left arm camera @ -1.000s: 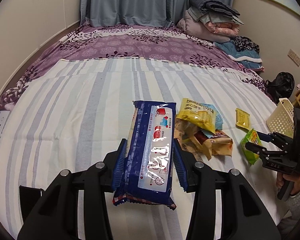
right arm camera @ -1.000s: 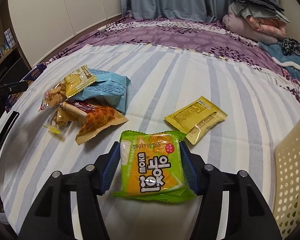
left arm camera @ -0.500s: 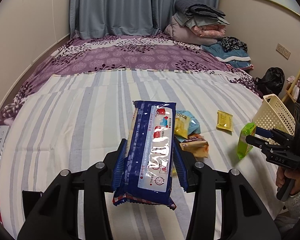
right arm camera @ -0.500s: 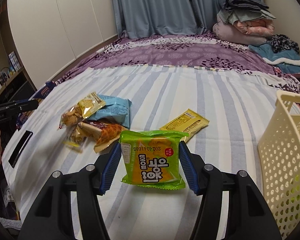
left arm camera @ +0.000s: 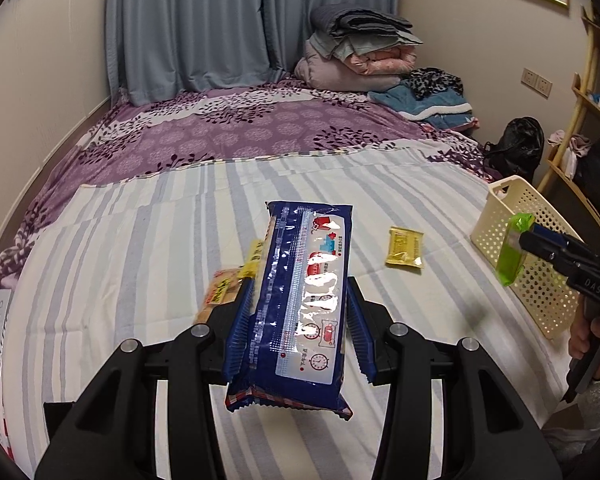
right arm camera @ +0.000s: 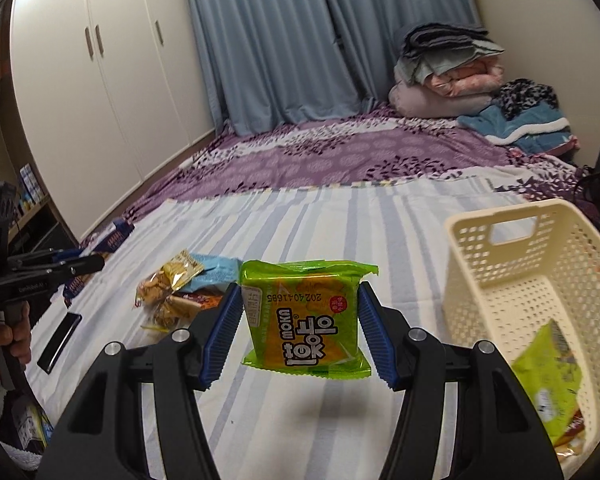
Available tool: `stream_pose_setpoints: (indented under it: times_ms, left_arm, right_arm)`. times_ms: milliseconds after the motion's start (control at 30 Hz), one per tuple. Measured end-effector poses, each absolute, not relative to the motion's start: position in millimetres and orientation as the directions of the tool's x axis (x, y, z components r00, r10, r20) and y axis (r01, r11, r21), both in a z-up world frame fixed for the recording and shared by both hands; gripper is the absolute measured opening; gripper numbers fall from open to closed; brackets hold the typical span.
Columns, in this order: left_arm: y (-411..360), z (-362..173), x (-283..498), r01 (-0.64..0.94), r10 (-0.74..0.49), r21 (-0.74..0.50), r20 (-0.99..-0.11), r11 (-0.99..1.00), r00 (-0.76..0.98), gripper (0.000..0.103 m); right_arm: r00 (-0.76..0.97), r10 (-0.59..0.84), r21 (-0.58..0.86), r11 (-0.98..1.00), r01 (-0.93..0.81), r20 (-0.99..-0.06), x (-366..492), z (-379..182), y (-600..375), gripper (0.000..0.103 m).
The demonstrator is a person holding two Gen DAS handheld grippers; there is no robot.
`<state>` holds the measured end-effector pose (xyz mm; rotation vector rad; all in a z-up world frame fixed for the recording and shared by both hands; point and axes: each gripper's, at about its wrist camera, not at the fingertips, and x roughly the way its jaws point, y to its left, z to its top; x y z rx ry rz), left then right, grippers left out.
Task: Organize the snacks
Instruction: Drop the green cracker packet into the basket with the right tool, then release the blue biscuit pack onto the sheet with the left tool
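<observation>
My left gripper [left arm camera: 298, 322] is shut on a long blue biscuit packet [left arm camera: 302, 296], held in the air above the striped bed sheet. My right gripper [right arm camera: 298, 334] is shut on a square green snack packet [right arm camera: 304, 316], lifted off the bed just left of the cream perforated basket [right arm camera: 496, 256]. That basket holds a green packet [right arm camera: 548, 380] at its near end. In the left wrist view the right gripper [left arm camera: 540, 246] shows at the far right with the green packet [left arm camera: 514, 250] against the basket [left arm camera: 540, 216]. A loose pile of snack packets [right arm camera: 180, 284] lies on the sheet.
A yellow sachet [left arm camera: 404, 246] lies alone on the sheet between the pile and the basket. A black phone-like slab [right arm camera: 58, 342] rests near the bed's left edge. Folded blankets [left arm camera: 360, 52] sit at the head of the bed. White wardrobe doors [right arm camera: 92, 92] stand left.
Both grippers have risen with their packets still gripped. The right one moved toward the basket, which now fills more of its view. The snack pile has slipped left behind the blue packet.
</observation>
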<state>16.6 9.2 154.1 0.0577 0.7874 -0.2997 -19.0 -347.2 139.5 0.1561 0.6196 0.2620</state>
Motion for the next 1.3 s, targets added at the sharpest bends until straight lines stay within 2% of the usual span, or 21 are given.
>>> stream_pose_setpoints:
  times_ms: [333,600,800,900,1300]
  left_arm:
    - [-49.3,171.6,11.6,0.396,-0.31,-0.036,-0.687,0.918,0.657,0.046]
    - [-93.8,182.3,10.2,0.487,-0.374,-0.026,-0.678,0.873,0.633,0.046]
    - [-124.1,185.8,7.1,0.541,-0.406,-0.015,-0.679,0.841,0.612,0.046]
    - [-140.2,186.7,4.6,0.569,-0.423,-0.011,-0.681,0.823,0.599,0.046]
    - [-200.6,196.9,-4.6,0.675,-0.5,0.003,-0.67,0.738,0.549,0.046]
  right_arm:
    - [0.872,0.128,0.255,0.967,-0.004,-0.473,-64.3,165.3,-436.3,0.059]
    - [0.876,-0.008,0.267,0.951,0.156,-0.483,-94.6,159.0,-496.7,0.059]
    - [0.865,-0.038,0.295,0.932,0.211,-0.501,-108.1,146.9,-518.1,0.06]
    - [0.868,-0.049,0.299,0.928,0.223,-0.495,-114.9,145.2,-522.1,0.069]
    - [0.87,-0.081,0.316,0.912,0.261,-0.486,-128.4,140.7,-536.7,0.069]
